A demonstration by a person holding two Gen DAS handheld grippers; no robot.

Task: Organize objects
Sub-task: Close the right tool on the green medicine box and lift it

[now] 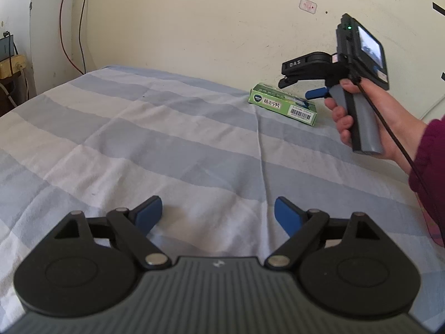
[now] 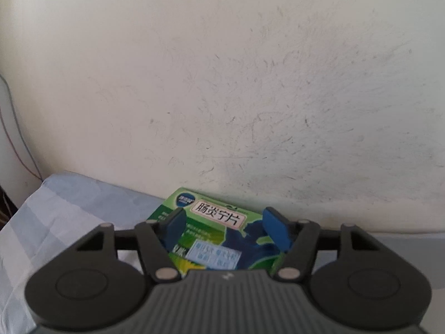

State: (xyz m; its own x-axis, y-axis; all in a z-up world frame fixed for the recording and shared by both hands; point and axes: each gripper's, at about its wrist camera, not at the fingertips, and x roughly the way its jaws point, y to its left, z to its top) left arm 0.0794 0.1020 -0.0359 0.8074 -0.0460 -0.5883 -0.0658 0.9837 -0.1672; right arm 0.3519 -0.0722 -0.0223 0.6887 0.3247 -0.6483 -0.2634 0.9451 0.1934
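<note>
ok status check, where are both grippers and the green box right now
Left gripper open, empty, low over striped sheet. Right gripper open above green box, not gripping. Box lies near wall. Nothing in the way.

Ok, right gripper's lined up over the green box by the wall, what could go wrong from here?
1. The green box lies flat on the soft striped sheet; the right gripper pads straddle it without pressing, so closing may push it into the fabric or skew it.
2. The wall is close behind, leaving little room forward.
3. The left gripper hangs open, too far to help.
</note>
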